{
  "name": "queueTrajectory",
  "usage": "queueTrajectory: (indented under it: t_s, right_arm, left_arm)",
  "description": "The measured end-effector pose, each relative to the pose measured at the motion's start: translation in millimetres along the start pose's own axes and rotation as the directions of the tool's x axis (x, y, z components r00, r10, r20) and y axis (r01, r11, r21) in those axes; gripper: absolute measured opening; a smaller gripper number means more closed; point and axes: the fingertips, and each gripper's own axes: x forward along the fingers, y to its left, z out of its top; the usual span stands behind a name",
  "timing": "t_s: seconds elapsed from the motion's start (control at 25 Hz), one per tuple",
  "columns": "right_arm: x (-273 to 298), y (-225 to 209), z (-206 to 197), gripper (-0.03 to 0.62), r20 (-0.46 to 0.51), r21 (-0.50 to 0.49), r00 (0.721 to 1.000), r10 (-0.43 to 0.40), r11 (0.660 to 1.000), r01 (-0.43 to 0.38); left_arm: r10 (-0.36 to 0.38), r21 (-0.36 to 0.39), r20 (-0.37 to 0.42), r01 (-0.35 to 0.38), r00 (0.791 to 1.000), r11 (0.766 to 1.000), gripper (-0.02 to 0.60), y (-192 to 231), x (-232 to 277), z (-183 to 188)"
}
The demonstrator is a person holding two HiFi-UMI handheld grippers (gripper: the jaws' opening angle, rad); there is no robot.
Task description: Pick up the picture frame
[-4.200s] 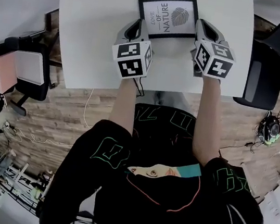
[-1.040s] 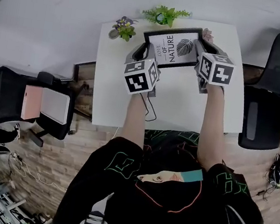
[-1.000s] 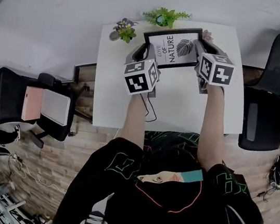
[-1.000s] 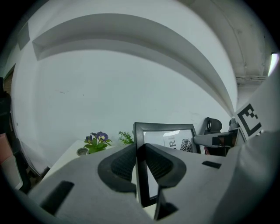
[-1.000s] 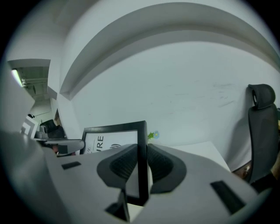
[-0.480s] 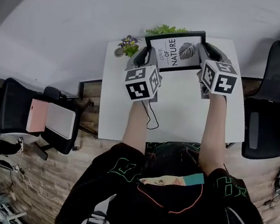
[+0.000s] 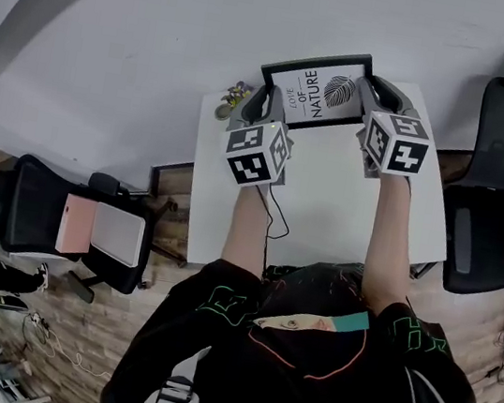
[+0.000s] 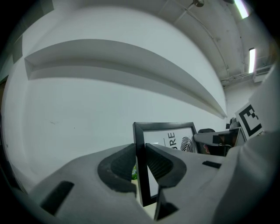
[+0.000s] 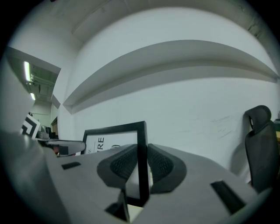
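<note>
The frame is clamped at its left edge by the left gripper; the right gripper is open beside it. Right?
No: the right gripper is shut on the frame, at its right edge, as the right gripper view shows. The left gripper clamps the left edge.

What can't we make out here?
- Clearance of picture frame above table: left hand-held gripper and right hand-held gripper bodies block it in their views; head view looks from above.
- Plant: head view, small, partly behind left hand-held gripper.
- Flat things on chair: head view, too small.
</note>
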Motion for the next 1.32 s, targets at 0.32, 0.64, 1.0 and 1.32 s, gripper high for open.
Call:
queueTrajectory:
  t_s: [0.32,0.64,1.0,1.32]
  right_arm:
    - [-8.5,5.5,28.0,0.075,0.090,-0.024,0.996,-0.006,1.000,0.008]
    - [-10.6,4.8,27.2,0.075,0.082,-0.039,0.997,-0.007,0.999,0.010]
    - [-10.8,2.9,26.2,0.075,0.081,-0.029,0.997,-0.009,1.000,0.011]
    - [-13.9,-5.3,25.3,0.075,0.085,-0.021,0.996,-0.012,1.000,0.014]
  left_arm:
    - [-0.012,0.061,0.095,0.006,0.995,0.998,0.074,-2.4,-4.5,30.7]
    - [-0.016,0.047,0.094,0.011,0.995,0.999,0.074,-4.1,-5.0,27.3]
    - [-0.022,0.056,0.087,0.017,0.996,0.998,0.074,-5.9,-4.6,27.9]
    - [-0.031,0.069,0.079,0.025,0.996,0.997,0.075,-14.4,-2.9,26.1]
